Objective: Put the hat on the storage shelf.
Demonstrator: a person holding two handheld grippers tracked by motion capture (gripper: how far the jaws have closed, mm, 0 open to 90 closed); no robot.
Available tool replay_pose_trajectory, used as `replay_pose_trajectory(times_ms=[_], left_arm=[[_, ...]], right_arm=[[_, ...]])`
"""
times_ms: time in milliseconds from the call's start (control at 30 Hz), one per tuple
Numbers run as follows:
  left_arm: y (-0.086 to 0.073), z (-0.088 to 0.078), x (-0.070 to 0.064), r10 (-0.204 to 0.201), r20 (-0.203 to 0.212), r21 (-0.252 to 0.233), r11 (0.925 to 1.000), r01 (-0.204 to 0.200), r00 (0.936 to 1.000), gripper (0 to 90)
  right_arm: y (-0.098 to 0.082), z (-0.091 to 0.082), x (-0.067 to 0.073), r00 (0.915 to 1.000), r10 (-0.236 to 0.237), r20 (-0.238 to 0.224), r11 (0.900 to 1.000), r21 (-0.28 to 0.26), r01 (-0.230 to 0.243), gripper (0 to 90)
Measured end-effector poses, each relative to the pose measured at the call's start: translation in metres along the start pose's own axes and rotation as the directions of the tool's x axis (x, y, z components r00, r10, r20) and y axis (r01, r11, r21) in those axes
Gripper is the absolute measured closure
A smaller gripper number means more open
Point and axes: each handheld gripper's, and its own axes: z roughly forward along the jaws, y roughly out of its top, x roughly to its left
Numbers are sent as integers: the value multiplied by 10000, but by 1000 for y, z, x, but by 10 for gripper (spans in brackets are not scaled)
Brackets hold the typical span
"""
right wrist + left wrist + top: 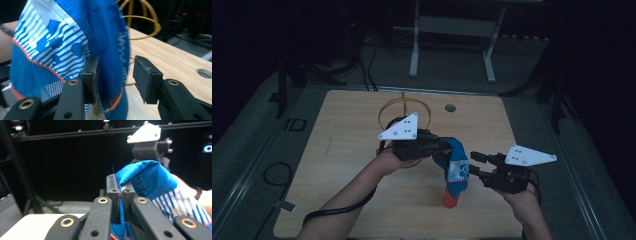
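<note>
Cap held up between two grippers

Overhead, a pale wood table [362, 150] with rounded corners carries a yellow wire hoop stand [404, 112] and a round hole [450, 107]. The left gripper [443, 146] holds a blue cap [455, 170] up above the table; its orange part hangs lowest. The right gripper [476, 164] sits just beside the cap, jaws apart.

Next, the left gripper view: the left gripper [121, 191] is clamped tight on a fold of the cap [150, 182], smooth stitched blue fabric with white stripes.

Finally, the right gripper view: the right gripper [115, 72] stands open, one pad against the cap [62, 45], the other clear. Mesh, orange piping and a striped print show. The stand [140, 22] rises behind.
</note>
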Motion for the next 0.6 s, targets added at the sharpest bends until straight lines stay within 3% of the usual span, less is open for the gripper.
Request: replay_pose_trajectory(times_ms=[133,333,400,533,600], left_arm=[[1,0,-2,237,188,87,9997,-239,9995,896],[-5,0,-3,173,478,-70,9998,-170,9987,895],[-6,1,-3,130,459,-99,9999,-126,9989,895],[-8,-2,-2,58,462,-91,9999,-54,9989,895],[-8,-4,-2,54,336,-5,10000,-54,9994,895]], right_arm=[[1,9,8,9991,-98,-424,9999,39,100,529],[1,22,13,9990,-81,-442,9999,131,87,541],[0,24,14,9987,-80,-494,9999,134,87,639],[1,24,17,9999,-94,-55,10000,-17,94,852],[2,22,15,9999,-64,141,9999,-144,66,896]])
